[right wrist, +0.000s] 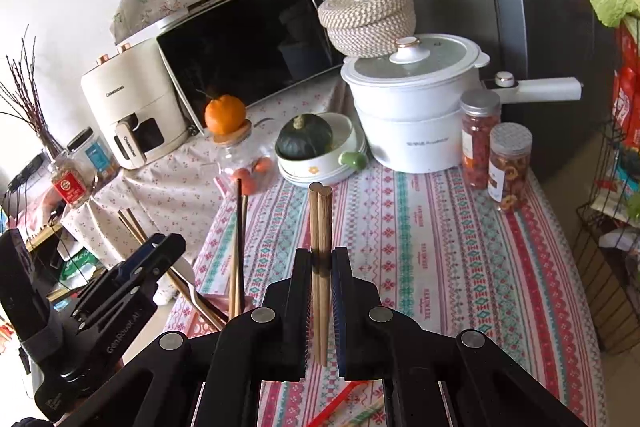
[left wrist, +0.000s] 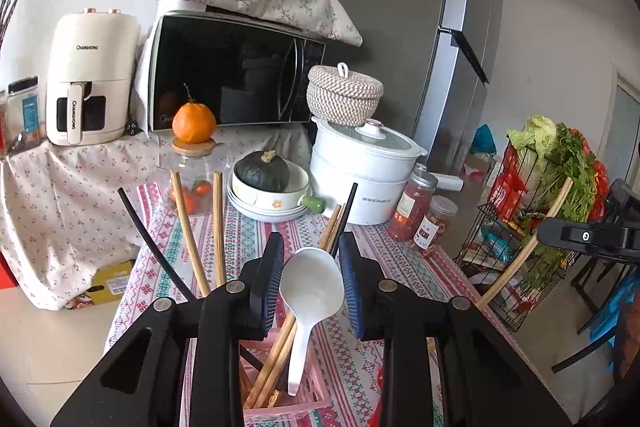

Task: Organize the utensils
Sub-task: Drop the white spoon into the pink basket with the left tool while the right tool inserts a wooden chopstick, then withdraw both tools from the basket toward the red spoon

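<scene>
You're sorting: your right gripper (right wrist: 322, 263) is clamping two brown wooden chopsticks (right wrist: 320, 223), while your left gripper (left wrist: 311, 259), fingers parted, is straddling the white plastic spoon (left wrist: 310, 291) in the pink basket (left wrist: 280, 409). Looks like it's closing next, without touching other sticks.

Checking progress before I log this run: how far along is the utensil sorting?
Done: several chopsticks already stand in the pink basket. In hand: the right gripper clamps a pair of wooden chopsticks; the left gripper brackets the white spoon above the basket. Left: place both.

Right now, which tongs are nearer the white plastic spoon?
Left. The left tongs straddle the white plastic spoon in the pink basket; the right tongs, clamping wooden chopsticks, are off to its right.
</scene>
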`<state>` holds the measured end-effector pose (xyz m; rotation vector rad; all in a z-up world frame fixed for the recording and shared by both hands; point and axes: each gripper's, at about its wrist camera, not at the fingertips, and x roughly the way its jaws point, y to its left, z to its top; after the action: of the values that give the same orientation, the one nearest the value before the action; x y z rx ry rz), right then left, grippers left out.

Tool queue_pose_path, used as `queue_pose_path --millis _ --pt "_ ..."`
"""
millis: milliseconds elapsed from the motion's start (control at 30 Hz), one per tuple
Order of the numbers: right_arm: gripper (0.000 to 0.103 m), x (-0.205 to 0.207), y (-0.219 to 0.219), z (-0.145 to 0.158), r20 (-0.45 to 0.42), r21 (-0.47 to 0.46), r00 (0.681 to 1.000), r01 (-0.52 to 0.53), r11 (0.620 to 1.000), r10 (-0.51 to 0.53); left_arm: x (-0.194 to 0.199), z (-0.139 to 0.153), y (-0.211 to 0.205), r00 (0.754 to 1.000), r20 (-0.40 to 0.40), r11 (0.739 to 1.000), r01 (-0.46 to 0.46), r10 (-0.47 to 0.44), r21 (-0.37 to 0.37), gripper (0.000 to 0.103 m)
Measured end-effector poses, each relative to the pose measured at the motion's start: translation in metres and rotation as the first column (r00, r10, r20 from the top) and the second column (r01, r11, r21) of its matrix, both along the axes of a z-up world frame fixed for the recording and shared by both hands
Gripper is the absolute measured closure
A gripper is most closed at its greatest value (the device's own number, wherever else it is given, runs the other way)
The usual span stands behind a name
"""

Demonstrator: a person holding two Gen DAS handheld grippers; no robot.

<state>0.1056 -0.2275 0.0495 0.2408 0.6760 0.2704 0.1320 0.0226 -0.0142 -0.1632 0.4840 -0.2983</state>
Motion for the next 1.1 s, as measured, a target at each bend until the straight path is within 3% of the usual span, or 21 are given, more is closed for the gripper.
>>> queue_pose_path --millis 133,200,233,367,500,633,833,1100 --pt "0.095 -0.004 0.004 0.007 0.013 0.009 1.0 -0.021 1.0 0.021 0.007 -0.001 -0.002 0.995 -0.096 1.0 0.026 -0.025 0.004 0.068" --pt "0.095 -0.007 0.007 0.013 0.029 0.014 0.999 -0.038 0.999 0.038 0.004 0.003 0.0 0.993 -0.115 0.999 0.032 -0.031 0.003 0.048" --pt "0.095 -0.009 0.009 0.017 0.04 0.015 0.998 -0.045 0.999 0.044 0.003 0.006 0.001 0.992 -0.121 1.0 0.026 -0.025 0.005 0.045" --pt "0.095 -0.016 0.017 0.034 0.09 0.028 0.993 -0.078 0.997 0.076 -0.008 0.019 0.015 0.988 -0.157 1.0 -0.005 0.006 0.01 0.042" --pt "0.095 -0.018 0.027 0.046 0.131 0.05 0.986 -0.114 0.992 0.106 -0.017 0.024 0.03 0.974 -0.222 0.997 -0.034 0.049 0.073 0.034" --pt "0.095 -0.013 0.045 0.045 0.133 0.05 0.981 -0.149 0.988 0.142 -0.027 0.017 0.045 0.954 -0.286 0.99 -0.052 0.089 0.132 0.033" --pt "0.095 -0.001 0.072 0.03 0.097 0.025 0.977 -0.192 0.981 0.189 -0.032 0.0 0.063 0.936 -0.338 0.992 -0.064 0.099 0.113 0.033" --pt "0.095 0.018 0.096 0.0 0.023 -0.031 0.977 -0.211 0.977 0.212 -0.03 -0.005 0.067 0.931 -0.354 0.992 -0.049 0.087 0.117 0.033"
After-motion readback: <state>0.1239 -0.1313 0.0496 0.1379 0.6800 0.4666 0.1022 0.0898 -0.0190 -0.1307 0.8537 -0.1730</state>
